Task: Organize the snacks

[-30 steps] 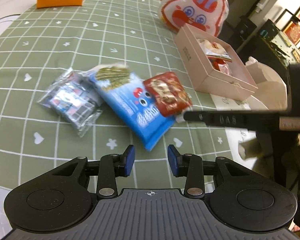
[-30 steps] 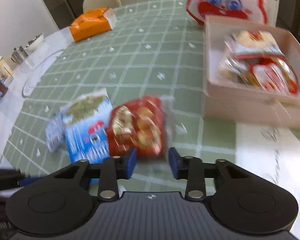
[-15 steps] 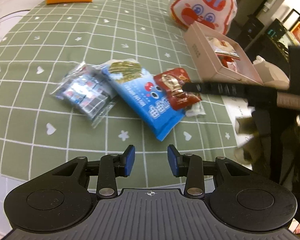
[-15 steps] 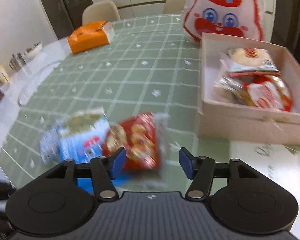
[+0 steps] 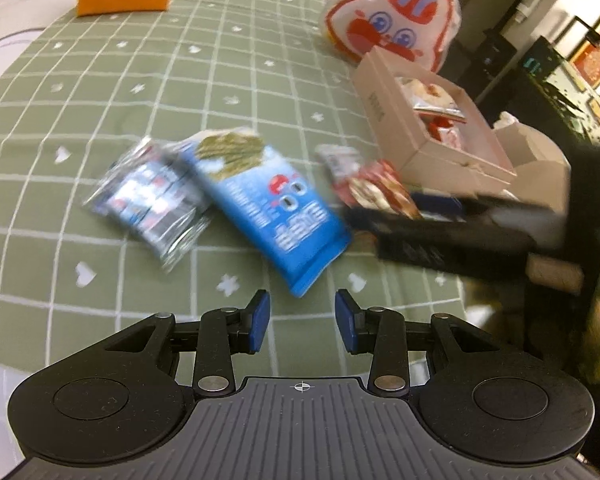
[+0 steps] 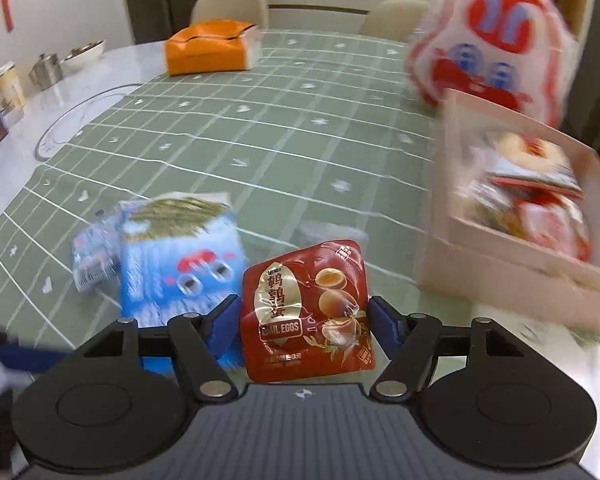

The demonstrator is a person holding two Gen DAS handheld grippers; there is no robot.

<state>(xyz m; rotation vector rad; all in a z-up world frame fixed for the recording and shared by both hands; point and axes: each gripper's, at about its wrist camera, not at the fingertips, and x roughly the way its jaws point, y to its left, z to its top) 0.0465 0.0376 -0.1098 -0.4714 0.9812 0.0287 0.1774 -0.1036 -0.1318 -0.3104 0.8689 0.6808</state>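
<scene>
While right gripper (image 6: 303, 322) fingers widen around quail-egg packet (image 6: 306, 312), left gripper (image 5: 302, 316) fingers parted, empty.

I see a sage-green cloth (image 6: 300, 128) with a white grid and small white hearts and stars. Red quail-egg pouch (image 6: 306, 312) with gold label; blue seaweed packet (image 5: 260, 208), white and green at top; clear wrapper (image 5: 148, 200) with blue-red pieces; pale pink box (image 6: 512, 260); orange box (image 6: 208, 52); white-red cartoon bag (image 5: 396, 16). Tongs pads (image 5: 259, 322) blue.
</scene>
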